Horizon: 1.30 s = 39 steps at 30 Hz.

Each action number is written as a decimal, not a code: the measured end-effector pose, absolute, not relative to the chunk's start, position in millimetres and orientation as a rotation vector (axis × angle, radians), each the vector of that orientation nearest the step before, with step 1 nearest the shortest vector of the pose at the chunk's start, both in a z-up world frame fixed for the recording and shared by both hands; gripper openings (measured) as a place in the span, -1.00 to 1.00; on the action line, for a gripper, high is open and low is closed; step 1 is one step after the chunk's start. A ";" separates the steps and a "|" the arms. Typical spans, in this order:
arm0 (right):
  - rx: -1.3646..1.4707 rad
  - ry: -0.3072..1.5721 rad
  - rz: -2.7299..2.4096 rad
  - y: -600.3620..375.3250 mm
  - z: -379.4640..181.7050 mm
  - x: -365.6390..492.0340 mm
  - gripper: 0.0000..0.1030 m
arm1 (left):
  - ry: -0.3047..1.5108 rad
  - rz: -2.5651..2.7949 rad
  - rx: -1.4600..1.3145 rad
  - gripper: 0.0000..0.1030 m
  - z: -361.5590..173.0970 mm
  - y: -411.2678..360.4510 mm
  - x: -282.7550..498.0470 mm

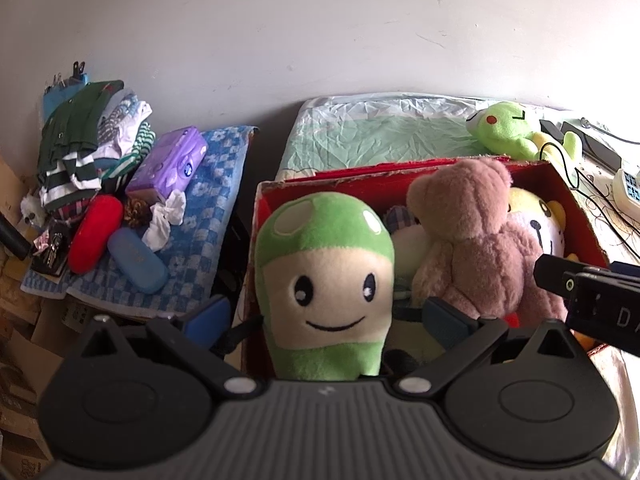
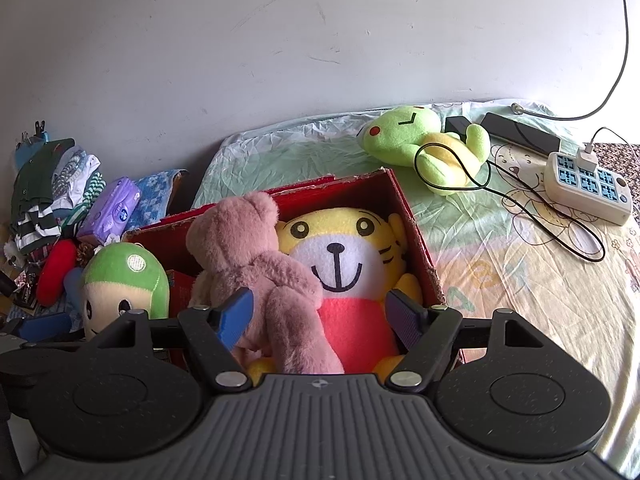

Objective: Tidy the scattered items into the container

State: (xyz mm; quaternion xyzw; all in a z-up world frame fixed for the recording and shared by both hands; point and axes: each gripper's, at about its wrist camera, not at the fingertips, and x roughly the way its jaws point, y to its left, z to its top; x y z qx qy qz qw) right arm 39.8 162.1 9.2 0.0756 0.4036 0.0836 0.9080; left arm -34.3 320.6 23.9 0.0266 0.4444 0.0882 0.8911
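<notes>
A red cardboard box (image 2: 304, 188) stands on the bed and holds a yellow tiger plush (image 2: 340, 256) and a pink teddy bear (image 2: 248, 256). My right gripper (image 2: 320, 316) is open over the box, its blue pads on either side of the bear and the tiger's red body. A green mushroom plush (image 1: 324, 280) stands upright at the box's left end (image 1: 256, 240). My left gripper (image 1: 326, 316) is open around it, with a gap on each side. A green frog plush (image 2: 424, 140) lies on the sheet behind the box.
A white power strip (image 2: 588, 184) and a looping black cable (image 2: 520, 204) lie right of the frog. On a blue checked towel (image 1: 208, 220) to the left are a clothes pile (image 1: 80, 148), a purple tissue pack (image 1: 172, 164), a red case (image 1: 94, 236) and a blue case (image 1: 138, 260).
</notes>
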 end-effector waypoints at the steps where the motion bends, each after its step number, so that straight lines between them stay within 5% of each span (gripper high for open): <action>1: 0.155 0.831 0.174 161.8 9.6 38.8 0.47 | 0.924 0.182 0.057 0.99 23.8 319.6 -34.1; 39: 0.158 0.894 0.127 159.0 -0.2 44.7 0.52 | 0.974 0.174 0.038 0.99 11.0 322.8 -30.0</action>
